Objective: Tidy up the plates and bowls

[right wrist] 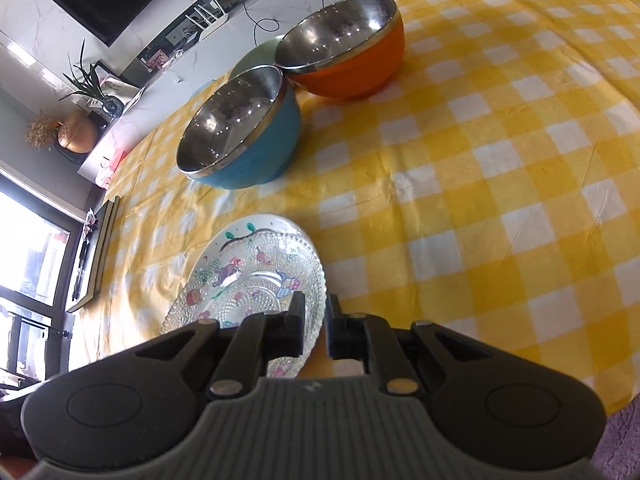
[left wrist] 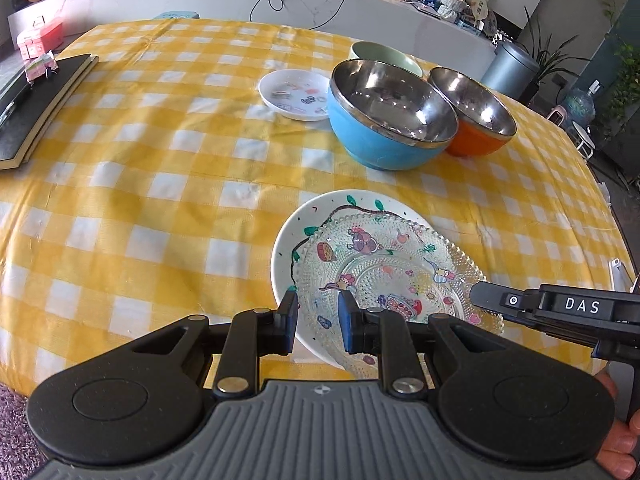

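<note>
Both wrist cameras look steeply down along their jaws, close above the counter (left wrist: 160,200). They share the stacked plates (left wrist: 360,240), the blue bowl (right wrist: 256,148) and the orange bowl (right wrist: 352,72).

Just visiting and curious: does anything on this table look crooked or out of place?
Yes. The clear beaded glass plate sits off-centre on the white painted plate, overhanging its right edge. The blue steel-lined bowl also appears tilted against the orange one.

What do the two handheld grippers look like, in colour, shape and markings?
The left gripper has black linkage arms with silver rivets, two round black side lobes, a ribbed grey body and blue pads on its fingers. The right gripper has the same build in its own view; in the left wrist view its black side bears a white "DAS" label and a small round mark.
</note>
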`<state>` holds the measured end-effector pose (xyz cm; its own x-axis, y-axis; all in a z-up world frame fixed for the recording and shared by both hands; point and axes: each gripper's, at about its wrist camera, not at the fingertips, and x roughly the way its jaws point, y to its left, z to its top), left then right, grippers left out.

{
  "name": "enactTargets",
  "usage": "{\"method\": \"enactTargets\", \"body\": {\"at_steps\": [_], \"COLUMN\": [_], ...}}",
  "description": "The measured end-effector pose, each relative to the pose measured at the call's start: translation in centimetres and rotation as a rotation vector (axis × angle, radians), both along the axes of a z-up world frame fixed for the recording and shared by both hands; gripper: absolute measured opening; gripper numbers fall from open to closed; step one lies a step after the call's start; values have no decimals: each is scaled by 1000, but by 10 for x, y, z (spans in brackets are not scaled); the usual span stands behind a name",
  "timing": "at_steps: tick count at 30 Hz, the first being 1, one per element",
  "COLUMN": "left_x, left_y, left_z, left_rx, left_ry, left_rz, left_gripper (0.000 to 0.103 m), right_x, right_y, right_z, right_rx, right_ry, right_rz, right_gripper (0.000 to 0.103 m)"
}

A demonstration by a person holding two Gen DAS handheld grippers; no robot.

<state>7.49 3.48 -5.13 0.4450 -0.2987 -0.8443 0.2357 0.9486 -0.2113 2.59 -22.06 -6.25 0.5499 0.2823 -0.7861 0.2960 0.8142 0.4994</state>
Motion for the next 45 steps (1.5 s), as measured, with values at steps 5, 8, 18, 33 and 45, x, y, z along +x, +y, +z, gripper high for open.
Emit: {"method": "enactTargets", "body": {"at_steps": [5, 8, 18, 33, 45], "left_x": [1, 4, 9, 14, 15], "left_y": [1, 4, 3, -3, 4], "left_z": [-2, -5, -9, -12, -12], "left_rx": [11, 4, 33, 76, 67], "left_ry": [-3, 8, -3, -17, -31], "left_rz": [5, 10, 7, -22, 0], "left_gripper": [24, 24, 24, 20, 20], "right_x": [2, 3, 14, 24, 24], "right_y": [4, 7, 18, 29, 28], "right_z": [-2, -3, -4, -5, -8], "right_rx": [-12, -31, -86, -200, -195], "right_ry": [1, 4, 1, -13, -28], "right_rz": [9, 16, 38, 70, 71], "right_gripper": [8, 8, 8, 9, 10]}}
